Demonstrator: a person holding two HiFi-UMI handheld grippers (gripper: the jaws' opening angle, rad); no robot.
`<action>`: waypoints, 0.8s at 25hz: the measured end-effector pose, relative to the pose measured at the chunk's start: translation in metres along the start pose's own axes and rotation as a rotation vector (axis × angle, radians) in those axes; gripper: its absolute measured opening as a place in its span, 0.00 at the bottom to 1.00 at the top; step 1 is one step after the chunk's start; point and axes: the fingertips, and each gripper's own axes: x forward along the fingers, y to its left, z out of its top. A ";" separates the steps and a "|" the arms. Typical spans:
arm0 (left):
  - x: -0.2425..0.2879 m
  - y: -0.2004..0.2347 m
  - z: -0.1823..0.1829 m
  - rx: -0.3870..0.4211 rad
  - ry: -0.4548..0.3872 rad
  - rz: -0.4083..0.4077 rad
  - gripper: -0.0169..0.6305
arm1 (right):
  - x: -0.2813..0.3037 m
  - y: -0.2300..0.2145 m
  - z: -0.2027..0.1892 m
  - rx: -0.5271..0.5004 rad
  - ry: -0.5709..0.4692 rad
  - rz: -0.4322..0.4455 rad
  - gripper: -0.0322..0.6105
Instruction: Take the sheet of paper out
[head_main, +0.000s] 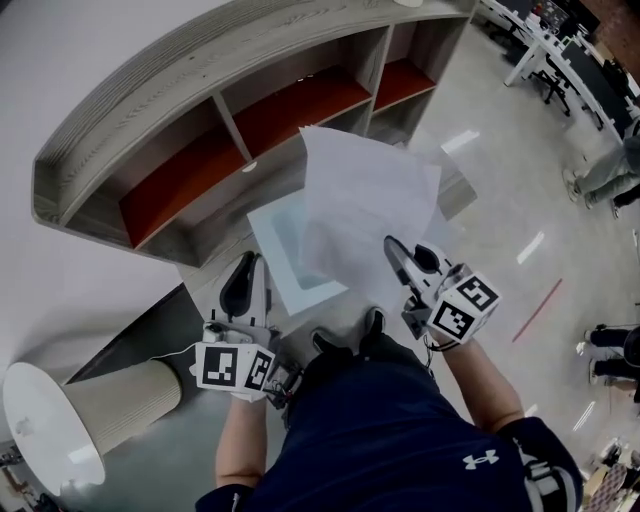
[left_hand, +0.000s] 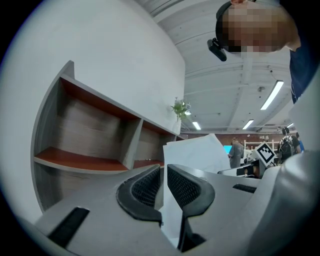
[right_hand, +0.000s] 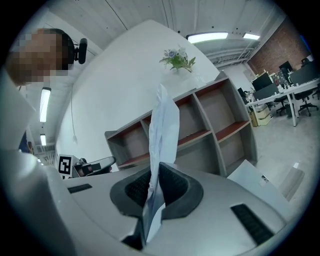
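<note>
A white sheet of paper (head_main: 365, 205) stands up in front of me, and my right gripper (head_main: 395, 255) is shut on its lower edge. In the right gripper view the sheet (right_hand: 165, 125) rises edge-on from between the closed pads of that gripper (right_hand: 159, 172). A pale blue clear sleeve (head_main: 285, 250) lies behind the sheet's left part. My left gripper (head_main: 250, 268) grips the sleeve's left edge. In the left gripper view a thin sheet (left_hand: 197, 152) runs down through the narrow slot between that gripper's (left_hand: 164, 172) pads.
A curved grey shelf unit (head_main: 200, 130) with red-brown boards stands straight ahead, with a small plant (right_hand: 177, 59) on top. A white-topped ribbed stand (head_main: 60, 420) is at the lower left. Desks and chairs (head_main: 560, 50) and standing people (head_main: 610, 170) are at the right.
</note>
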 end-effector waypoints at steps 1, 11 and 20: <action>0.000 -0.004 0.000 0.000 0.003 -0.001 0.11 | -0.001 0.001 0.000 0.000 0.003 0.008 0.08; 0.021 -0.039 -0.001 -0.007 0.011 -0.024 0.11 | -0.016 -0.010 0.006 -0.005 0.015 0.047 0.08; 0.035 -0.056 -0.005 -0.006 0.023 -0.030 0.11 | -0.026 -0.027 0.015 -0.002 0.008 0.050 0.08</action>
